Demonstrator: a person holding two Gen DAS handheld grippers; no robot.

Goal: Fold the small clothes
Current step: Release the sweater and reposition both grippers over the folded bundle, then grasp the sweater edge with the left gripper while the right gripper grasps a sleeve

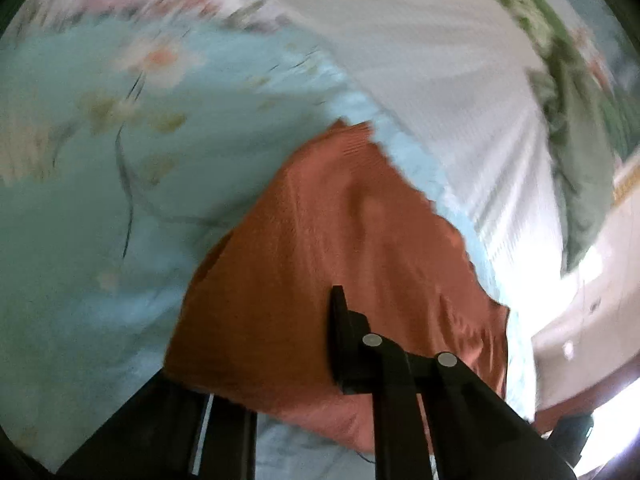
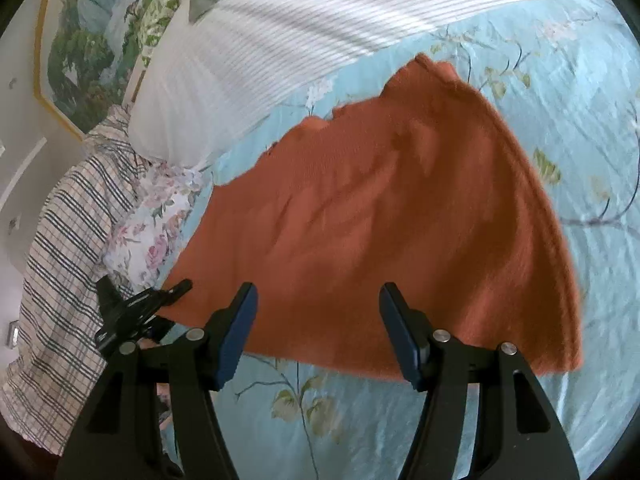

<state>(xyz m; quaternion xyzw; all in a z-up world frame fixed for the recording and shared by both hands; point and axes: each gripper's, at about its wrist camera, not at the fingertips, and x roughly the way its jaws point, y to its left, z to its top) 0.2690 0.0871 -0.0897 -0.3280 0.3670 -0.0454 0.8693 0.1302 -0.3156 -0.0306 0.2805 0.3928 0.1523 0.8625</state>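
Observation:
A rust-orange knitted garment (image 2: 380, 216) lies spread on a light blue floral bedspread (image 2: 560, 120). My right gripper (image 2: 318, 332) is open, its blue-padded fingers over the garment's near edge, holding nothing. In the right wrist view my left gripper (image 2: 160, 300) sits at the garment's near left corner. In the blurred left wrist view the garment (image 1: 340, 264) drapes over my left gripper (image 1: 304, 344); one finger (image 1: 340, 320) shows, the other is hidden under the cloth.
A white striped pillow (image 2: 300, 48) lies beyond the garment. A floral pillow (image 2: 152, 232) and a person's plaid shirt (image 2: 72, 248) are at the left. A framed landscape picture (image 2: 88, 40) hangs on the wall.

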